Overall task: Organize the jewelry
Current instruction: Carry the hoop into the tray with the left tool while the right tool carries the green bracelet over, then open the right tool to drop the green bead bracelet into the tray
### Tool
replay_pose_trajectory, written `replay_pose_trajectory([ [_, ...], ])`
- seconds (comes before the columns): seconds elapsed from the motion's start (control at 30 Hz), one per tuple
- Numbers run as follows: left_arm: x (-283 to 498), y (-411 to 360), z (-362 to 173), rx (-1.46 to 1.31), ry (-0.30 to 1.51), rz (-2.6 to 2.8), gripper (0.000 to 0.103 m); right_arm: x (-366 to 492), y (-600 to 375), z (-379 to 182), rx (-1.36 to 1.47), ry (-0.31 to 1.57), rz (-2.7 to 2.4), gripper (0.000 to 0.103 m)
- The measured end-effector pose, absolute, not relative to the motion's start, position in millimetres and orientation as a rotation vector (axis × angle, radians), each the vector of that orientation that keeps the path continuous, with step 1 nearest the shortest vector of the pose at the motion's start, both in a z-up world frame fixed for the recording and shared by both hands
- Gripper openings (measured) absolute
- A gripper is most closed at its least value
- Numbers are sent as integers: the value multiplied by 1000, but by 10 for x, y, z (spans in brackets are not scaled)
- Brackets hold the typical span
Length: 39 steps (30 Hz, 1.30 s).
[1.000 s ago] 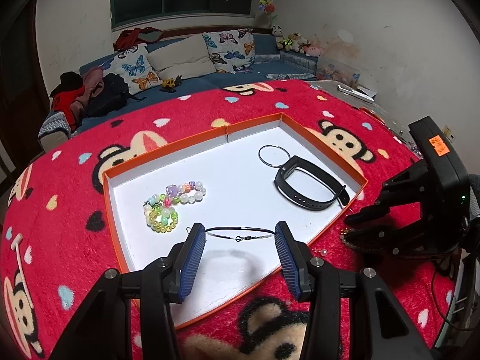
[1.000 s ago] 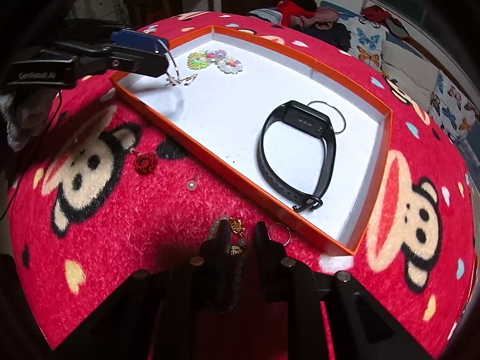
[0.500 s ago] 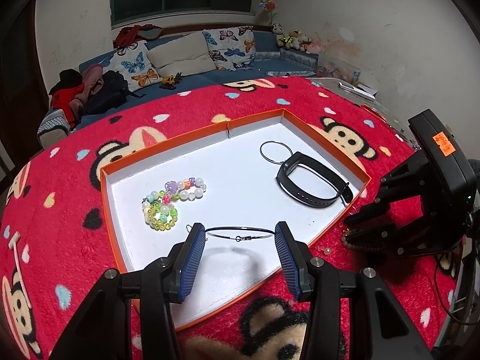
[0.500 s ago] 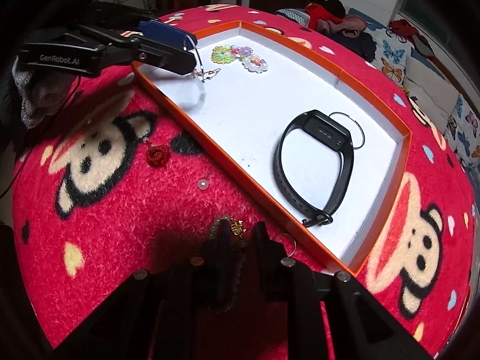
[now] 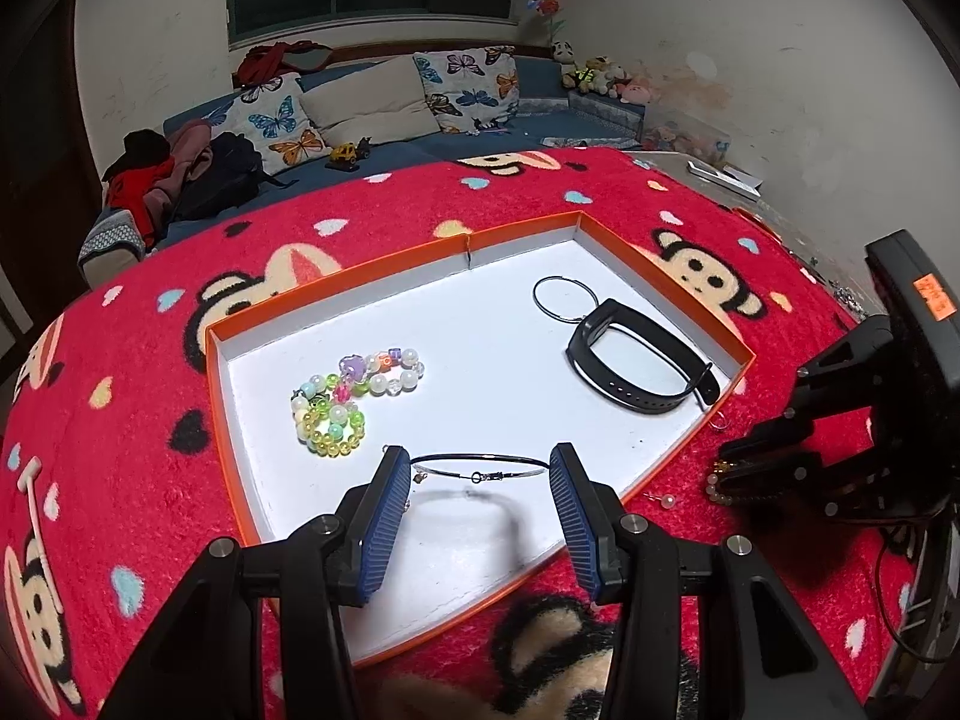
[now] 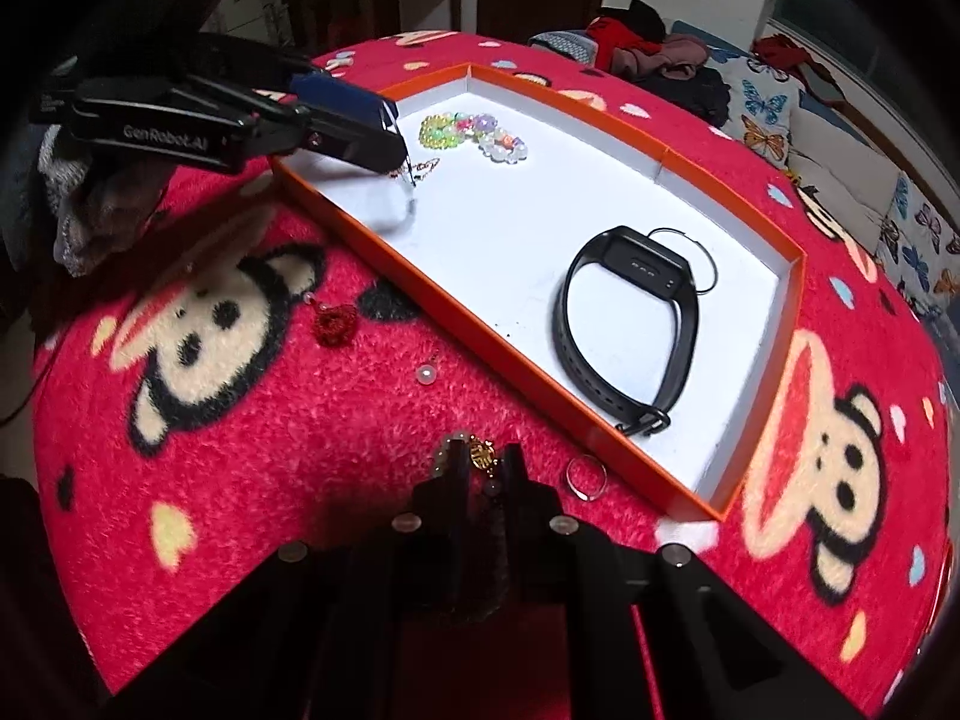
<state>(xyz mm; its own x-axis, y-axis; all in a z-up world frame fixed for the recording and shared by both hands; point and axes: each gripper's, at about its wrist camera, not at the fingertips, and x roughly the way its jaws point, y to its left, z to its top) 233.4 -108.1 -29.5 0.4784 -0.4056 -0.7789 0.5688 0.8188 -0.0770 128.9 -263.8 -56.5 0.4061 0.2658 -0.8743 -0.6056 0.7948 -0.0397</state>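
My left gripper point(image 5: 477, 471) holds a bangle point(image 5: 480, 463) between wide jaws over the tray point(image 5: 660, 276), which contains beads point(image 5: 354, 396), a band point(image 5: 636, 369) and a hoop point(image 5: 561, 298); my right gripper point(image 6: 483, 468) pinches a bracelet point(image 6: 480, 457) outside.

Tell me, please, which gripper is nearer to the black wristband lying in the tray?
The right gripper: it is just outside the tray's near wall, by the black wristband's clasp end. The left gripper is at the tray's other end, holding a thin wire bangle.
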Motion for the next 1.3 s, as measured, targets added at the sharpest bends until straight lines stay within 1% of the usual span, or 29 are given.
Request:
replay_pose_trajectory([
  [0.2, 2344, -1154, -305, 217, 900, -604, 51, 1221, -2687, -259, -309, 955, 563, 13],
  [0.4, 2410, -1204, -381, 228, 928, -593, 51, 1224, -2707, 162, -275, 854, 533, 13],
  [0.6, 2467, -1200, -420, 208, 936, -590, 52, 1450, -2724, 383, -252, 798, 500, 13],
  [1.07, 2513, -1236, -552, 229, 986, -591, 54, 2179, -2607, 241, -177, 820, 481, 13],
  [1.3, 2546, -1223, -607, 221, 1003, -585, 54, 2490, -2490, -27, -112, 893, 497, 13],
])
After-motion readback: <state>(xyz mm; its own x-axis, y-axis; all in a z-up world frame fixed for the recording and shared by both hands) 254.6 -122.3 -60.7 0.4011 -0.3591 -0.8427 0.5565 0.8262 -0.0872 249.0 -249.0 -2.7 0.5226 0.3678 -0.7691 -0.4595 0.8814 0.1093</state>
